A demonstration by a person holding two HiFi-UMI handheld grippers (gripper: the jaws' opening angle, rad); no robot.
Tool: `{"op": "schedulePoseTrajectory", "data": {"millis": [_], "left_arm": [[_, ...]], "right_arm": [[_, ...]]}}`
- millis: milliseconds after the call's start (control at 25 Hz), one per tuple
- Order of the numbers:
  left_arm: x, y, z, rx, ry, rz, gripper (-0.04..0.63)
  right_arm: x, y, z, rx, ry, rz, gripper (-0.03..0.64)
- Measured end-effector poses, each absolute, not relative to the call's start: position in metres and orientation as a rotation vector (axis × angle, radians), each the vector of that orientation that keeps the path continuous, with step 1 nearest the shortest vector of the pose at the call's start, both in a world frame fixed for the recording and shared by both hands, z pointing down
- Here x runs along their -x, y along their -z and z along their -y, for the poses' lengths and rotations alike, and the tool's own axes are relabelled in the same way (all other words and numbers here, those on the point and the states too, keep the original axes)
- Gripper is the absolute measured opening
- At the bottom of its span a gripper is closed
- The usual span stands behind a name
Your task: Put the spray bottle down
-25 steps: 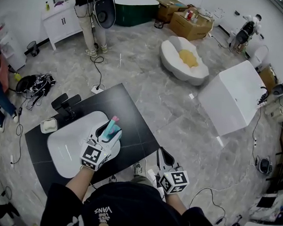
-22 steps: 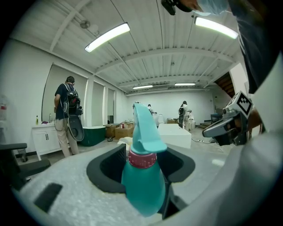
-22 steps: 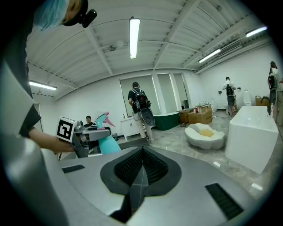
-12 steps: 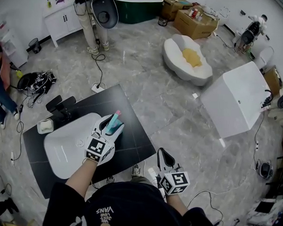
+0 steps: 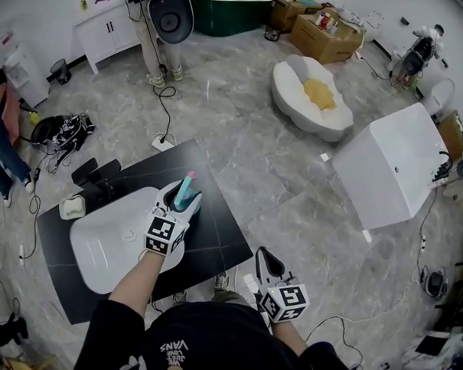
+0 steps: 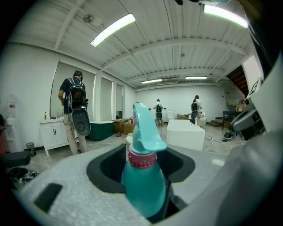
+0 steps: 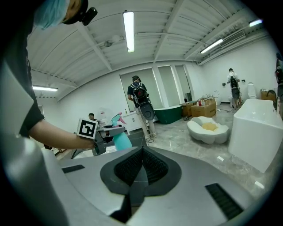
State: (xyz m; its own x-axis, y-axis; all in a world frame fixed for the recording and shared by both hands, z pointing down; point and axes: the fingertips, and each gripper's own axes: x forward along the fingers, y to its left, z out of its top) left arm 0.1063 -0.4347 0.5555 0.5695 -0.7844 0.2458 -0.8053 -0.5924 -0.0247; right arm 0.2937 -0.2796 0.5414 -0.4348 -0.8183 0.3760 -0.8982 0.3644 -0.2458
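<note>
Left gripper (image 5: 181, 205) clamps the teal spray bottle (image 6: 142, 187) by its body, below the pink collar (image 6: 143, 158), with the nozzle upright. The bottle hangs over the right edge of the white washbasin (image 5: 98, 247), which is set in a black slab (image 5: 218, 237). Right gripper (image 5: 267, 259) is closed and empty, low and well apart. The bottle is probably rigid, smooth plastic, and its fill cannot be told. The tapering shoulder may slip, so the grip on the wide body suits it. It may tip when set down.

Black table (image 5: 219, 210) stands on grey marble floor (image 5: 250, 120). White sink basin (image 5: 106, 244) on it; black faucet (image 5: 100, 176), white soap dish (image 5: 72, 206) beside basin.
</note>
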Motion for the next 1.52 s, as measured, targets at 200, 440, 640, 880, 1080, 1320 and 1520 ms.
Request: {"op": "schedulePoseTrajectory", "data": {"millis": [200,440,640,880,1080,1320,1520], "left_arm": [[-0.106,-0.56,0.446,-2.69,-0.345,1.415,0.221],[-0.105,-0.568,0.45,-2.678,-0.357,1.439,0.222],[-0.103,-0.572,0.45,-2.695,-0.335,1.43,0.224],[-0.103,-0.573,0.449,-2.697,-0.359,1.406,0.225],[-0.102,-0.575,0.449,-2.685,-0.379,1.385,0.226],[-0.106,-0.577,0.445,-2.687,-0.383,1.351,0.278],[-0.106,-0.578,0.442,-2.671,-0.381,1.349,0.31]], "right_arm": [[-0.298,-0.544,0.282,-1.542,-0.634,2.428,0.003],[-0.303,-0.544,0.285,-1.551,-0.627,2.418,0.003],[-0.298,-0.547,0.284,-1.545,-0.628,2.422,0.003],[-0.294,-0.545,0.283,-1.549,-0.629,2.422,0.003],[-0.291,-0.544,0.281,-1.552,-0.626,2.426,0.003],[-0.29,-0.54,0.279,-1.559,-0.614,2.431,0.003],[-0.29,-0.54,0.274,-1.563,-0.613,2.43,0.003]]}}
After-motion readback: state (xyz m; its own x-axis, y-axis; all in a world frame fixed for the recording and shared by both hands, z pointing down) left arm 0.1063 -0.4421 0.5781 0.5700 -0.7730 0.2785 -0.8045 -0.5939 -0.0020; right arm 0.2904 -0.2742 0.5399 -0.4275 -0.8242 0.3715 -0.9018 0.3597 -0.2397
